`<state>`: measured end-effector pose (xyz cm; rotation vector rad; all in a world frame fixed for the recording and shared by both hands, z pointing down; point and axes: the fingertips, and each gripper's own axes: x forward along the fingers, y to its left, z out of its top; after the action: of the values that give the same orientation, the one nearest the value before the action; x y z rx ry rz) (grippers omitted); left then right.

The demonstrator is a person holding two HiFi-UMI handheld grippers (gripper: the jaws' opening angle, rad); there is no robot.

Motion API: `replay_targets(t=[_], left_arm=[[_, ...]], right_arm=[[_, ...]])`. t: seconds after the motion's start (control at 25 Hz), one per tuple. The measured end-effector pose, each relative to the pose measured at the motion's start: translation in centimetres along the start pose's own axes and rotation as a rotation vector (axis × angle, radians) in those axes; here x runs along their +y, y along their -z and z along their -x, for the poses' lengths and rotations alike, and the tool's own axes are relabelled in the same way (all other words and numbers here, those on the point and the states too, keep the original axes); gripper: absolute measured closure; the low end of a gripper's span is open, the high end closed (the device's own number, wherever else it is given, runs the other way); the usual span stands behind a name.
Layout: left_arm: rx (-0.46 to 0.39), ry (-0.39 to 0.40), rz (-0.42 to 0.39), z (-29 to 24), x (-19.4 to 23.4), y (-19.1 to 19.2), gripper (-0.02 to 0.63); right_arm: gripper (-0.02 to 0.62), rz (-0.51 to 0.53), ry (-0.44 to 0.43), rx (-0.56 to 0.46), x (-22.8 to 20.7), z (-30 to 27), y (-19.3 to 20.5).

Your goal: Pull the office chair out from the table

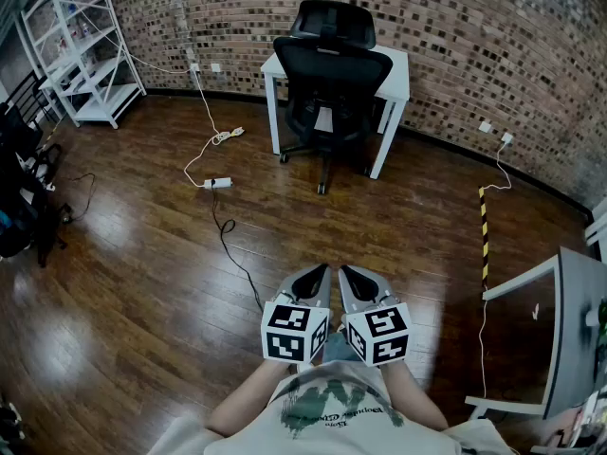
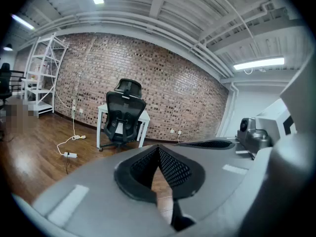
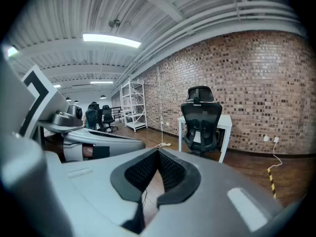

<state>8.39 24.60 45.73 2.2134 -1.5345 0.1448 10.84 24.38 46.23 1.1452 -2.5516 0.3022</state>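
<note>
A black office chair [image 1: 330, 83] with a mesh back and headrest is pushed in under a small white table [image 1: 397, 74] against the brick wall. The same office chair [image 2: 123, 116] and table [image 2: 144, 117] show far off in the left gripper view, and the office chair [image 3: 201, 120] and table [image 3: 224, 123] in the right gripper view too. My left gripper [image 1: 322, 270] and right gripper [image 1: 345, 272] are held side by side close to my body, well short of the chair. Both are shut and hold nothing.
White cables with a power strip [image 1: 217, 183] and a black cord [image 1: 237, 254] trail over the wooden floor ahead on the left. White shelving [image 1: 81, 50] stands at the back left. A grey desk [image 1: 569, 335] is at my right, and a yellow-black strip [image 1: 484, 240] lies on the floor.
</note>
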Motion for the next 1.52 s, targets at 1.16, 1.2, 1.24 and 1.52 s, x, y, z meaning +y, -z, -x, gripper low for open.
replay_targets(t=[1.16,1.2,1.24,1.52], left_arm=[[0.015,-0.105,-0.037,-24.3,5.9,-12.0,0.591],[0.012,-0.111,-0.034,-24.8,5.9,-12.4,0.591],[0.010,-0.113,-0.032,-25.4,5.9,-12.8,0.590],[0.010,-0.143,-0.049,-28.1,6.6,-14.7,0.589]], right_arm=[[0.594,-0.015,-0.117,-0.088,-19.7,-16.3,-10.1],[0.594,-0.011,-0.124,-0.091,-20.2,-16.6,-10.5],[0.594,-0.005,-0.130,-0.095,-20.7,-16.9,-10.9],[0.594,0.002,-0.156,-0.101,-23.0,-19.0,-12.1]])
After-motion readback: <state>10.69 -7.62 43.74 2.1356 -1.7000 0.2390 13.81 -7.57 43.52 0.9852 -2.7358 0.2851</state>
